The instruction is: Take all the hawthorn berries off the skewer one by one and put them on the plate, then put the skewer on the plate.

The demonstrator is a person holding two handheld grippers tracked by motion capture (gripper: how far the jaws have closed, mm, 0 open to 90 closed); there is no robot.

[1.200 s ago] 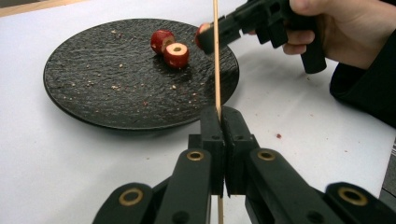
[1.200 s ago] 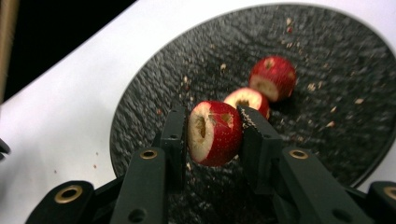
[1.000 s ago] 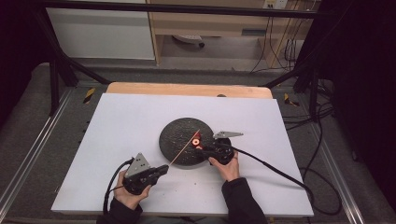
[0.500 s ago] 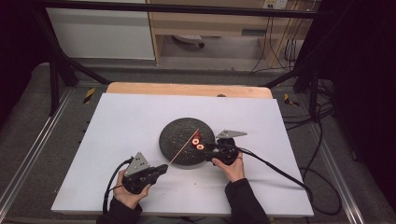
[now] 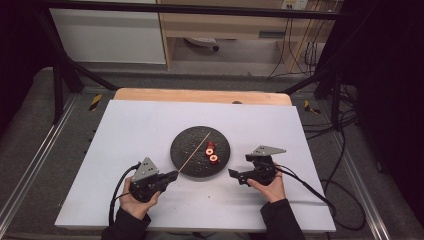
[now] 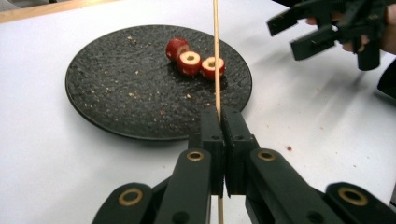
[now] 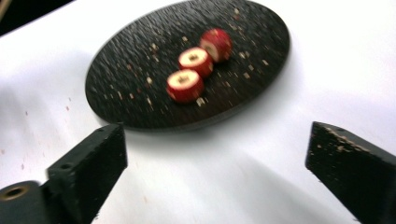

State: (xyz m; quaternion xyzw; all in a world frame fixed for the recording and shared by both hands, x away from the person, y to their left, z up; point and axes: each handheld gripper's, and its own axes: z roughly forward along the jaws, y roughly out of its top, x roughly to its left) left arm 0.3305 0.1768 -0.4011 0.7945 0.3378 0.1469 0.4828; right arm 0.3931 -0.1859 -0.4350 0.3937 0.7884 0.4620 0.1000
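1. I count one dark round plate point(image 5: 186, 150) on the white tabletop point(image 5: 125, 130), sitting near its middle, with crumbs scattered over its textured face.
2. Three red fruit slices point(image 6: 190, 63) with pale cored centres lie in a short row on the plate, touching or just beside one another.
3. One thin wooden skewer point(image 5: 195, 150) slants across the plate from its near left rim toward the far middle, passing just beside the slices.
4. My left hand-held gripper point(image 6: 219, 122) has its jaws pressed together on the near end of the skewer; it sits just off the near left edge of the plate.
5. My right hand-held gripper point(image 5: 234, 174) is off the plate on the near right side, apart from the slices. Its jaws have just been opening and now stand wide, with only bare tabletop between them.
6. Two hands, two grippers, each trailing one black cable.
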